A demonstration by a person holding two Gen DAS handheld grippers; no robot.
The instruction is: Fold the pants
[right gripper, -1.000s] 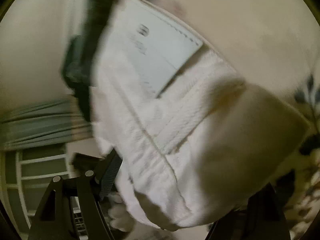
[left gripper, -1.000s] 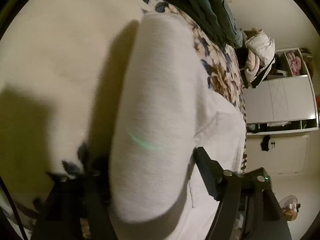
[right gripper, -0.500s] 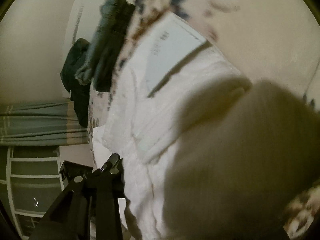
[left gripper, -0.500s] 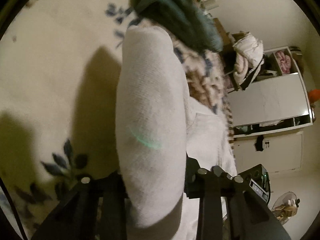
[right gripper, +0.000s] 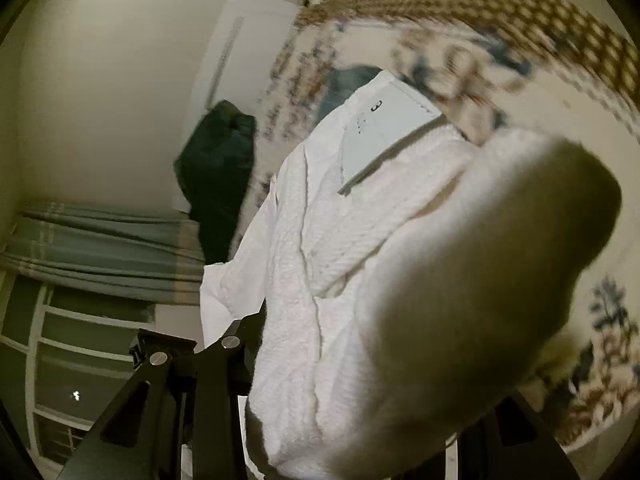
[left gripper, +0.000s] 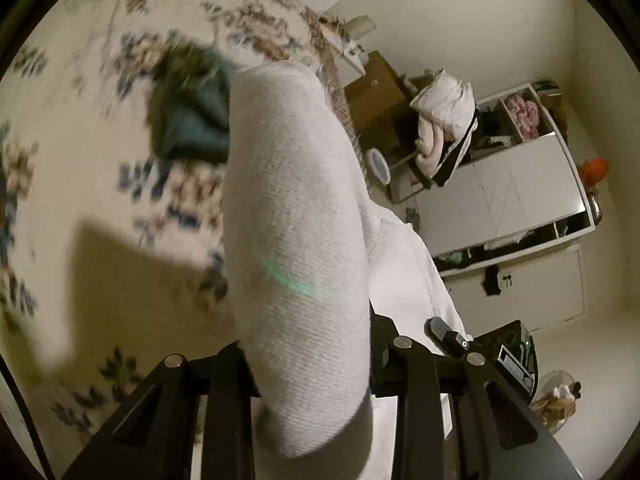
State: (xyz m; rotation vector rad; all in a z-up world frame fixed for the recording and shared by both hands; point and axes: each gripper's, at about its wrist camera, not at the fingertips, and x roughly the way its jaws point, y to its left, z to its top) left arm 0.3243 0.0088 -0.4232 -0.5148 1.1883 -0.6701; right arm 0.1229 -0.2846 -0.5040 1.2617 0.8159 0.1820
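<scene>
Above floral bed (left gripper: 80, 240): 1 white pants (left gripper: 296, 220), both grippers' jaws clamped on fabric.

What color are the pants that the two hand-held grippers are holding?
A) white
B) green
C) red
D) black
A: the white pants fill the space between the fingers of the left hand-held gripper, and the same white cloth bunches up in the right hand-held gripper.
</scene>
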